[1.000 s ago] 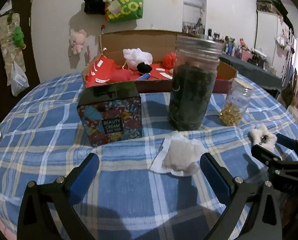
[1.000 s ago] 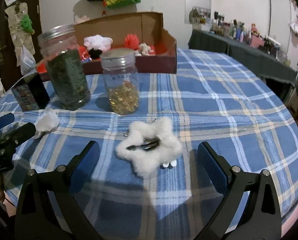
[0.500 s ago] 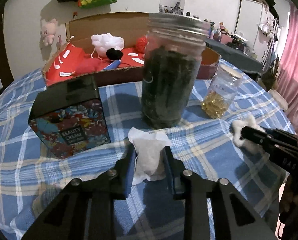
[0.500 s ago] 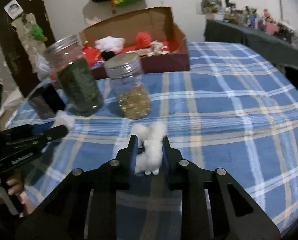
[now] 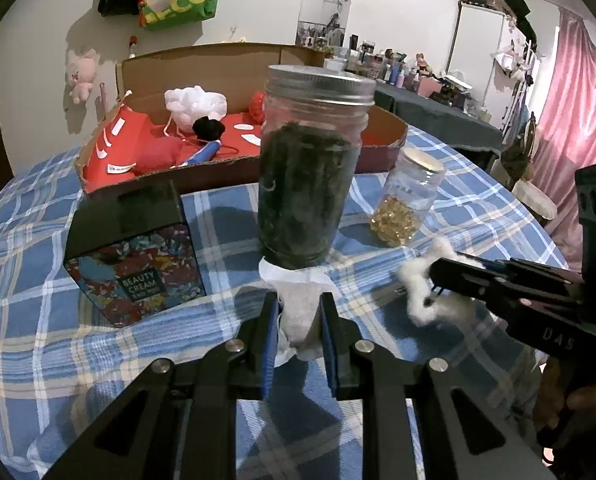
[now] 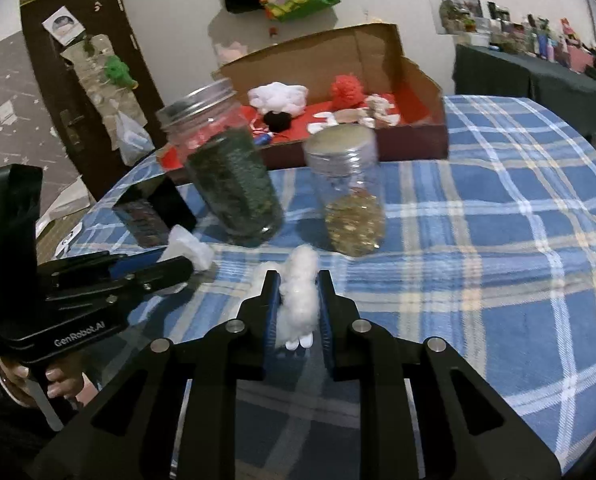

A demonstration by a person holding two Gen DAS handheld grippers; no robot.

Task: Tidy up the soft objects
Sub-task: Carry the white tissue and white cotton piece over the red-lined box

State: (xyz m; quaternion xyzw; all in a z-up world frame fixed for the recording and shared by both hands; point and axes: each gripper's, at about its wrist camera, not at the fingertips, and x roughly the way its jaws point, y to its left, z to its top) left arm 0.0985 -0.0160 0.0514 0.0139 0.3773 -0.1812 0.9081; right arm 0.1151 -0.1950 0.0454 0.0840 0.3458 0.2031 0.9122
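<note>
white pouch (image 5: 298,312) pinched in left tongs (image 5: 298,320), its base hidden; right tongs (image 6: 298,300) clamp fluffy toy (image 6: 298,300).

I count two grippers: my left gripper (image 5: 297,322) and my right gripper (image 6: 296,296). Two lidded jars stand on the surface (image 5: 37,216): one dark-filled jar (image 5: 308,172) and one jar of golden bits (image 5: 408,200). There is one floral box (image 5: 131,256), one cardboard box (image 5: 233,80), one white pad (image 5: 298,312) and one fluffy white piece (image 6: 298,300).
</note>
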